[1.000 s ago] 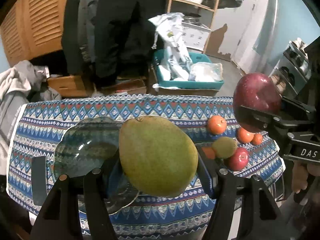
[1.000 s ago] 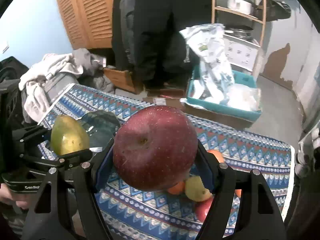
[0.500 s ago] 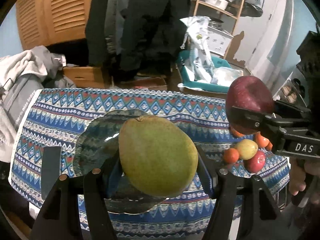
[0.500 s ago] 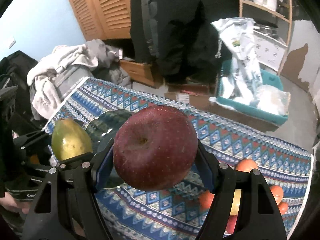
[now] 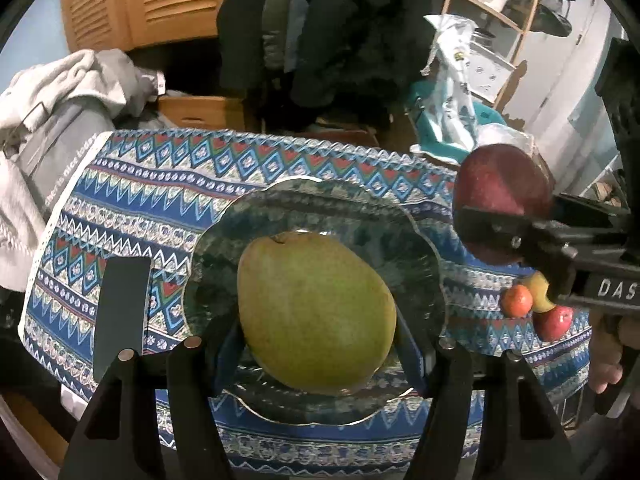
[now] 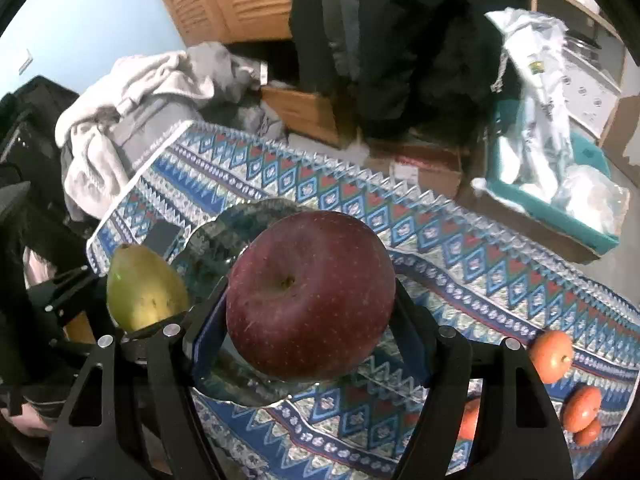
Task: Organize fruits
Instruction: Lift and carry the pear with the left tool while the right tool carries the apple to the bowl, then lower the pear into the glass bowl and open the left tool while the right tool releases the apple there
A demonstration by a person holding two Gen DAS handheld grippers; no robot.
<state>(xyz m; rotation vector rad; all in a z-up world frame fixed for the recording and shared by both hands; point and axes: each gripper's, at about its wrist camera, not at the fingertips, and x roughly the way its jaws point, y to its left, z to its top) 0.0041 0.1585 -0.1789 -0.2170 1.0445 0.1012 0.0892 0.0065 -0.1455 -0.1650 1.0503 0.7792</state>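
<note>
— Where do your two cameras look from?

— Each rides on one of my wrists, peering steeply down along my jaws, close above the bench [image 5: 132,184].

— What do both views take in?

— The glass plate [image 5: 344,216], the patterned cloth [image 6: 460,248], and each other's fruit: mango [image 5: 316,312], apple [image 6: 310,296].

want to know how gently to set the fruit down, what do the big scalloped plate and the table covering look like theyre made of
Large scalloped blue-green plate: probably glass or glazed ceramic; it is glossy, with bright glints along its wavy rim and a mottled, slightly see-through look. Hard either way.

Blue, white and red zigzag-patterned tablecloth: woven or printed fabric, matte, with a small toothed trim along its far edge and no shine.
</note>
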